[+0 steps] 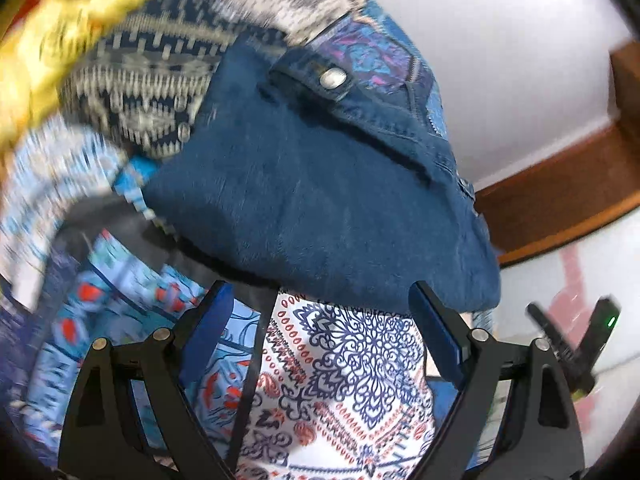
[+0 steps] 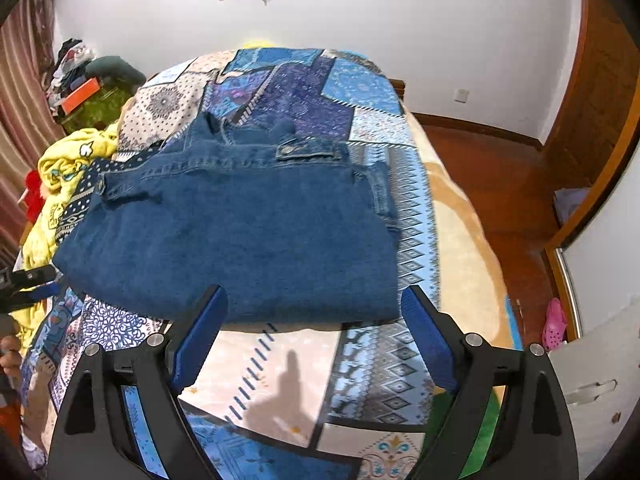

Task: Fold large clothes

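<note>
A blue denim jacket (image 2: 240,232) lies folded into a rough rectangle on the patchwork bedspread (image 2: 304,92). My right gripper (image 2: 314,308) is open and empty, its blue pads just above the jacket's near edge. My left gripper (image 1: 322,304) is open and empty, close over the jacket's (image 1: 304,200) left edge, with a metal button (image 1: 333,79) showing. The left gripper's tip also shows at the left edge of the right wrist view (image 2: 28,280).
A yellow garment (image 2: 64,168) is heaped on the bed's left side, beside patterned cloths (image 1: 152,80). The bed's right edge drops to a wooden floor (image 2: 492,168). A pile of clutter (image 2: 80,76) sits by the curtain. White walls stand behind.
</note>
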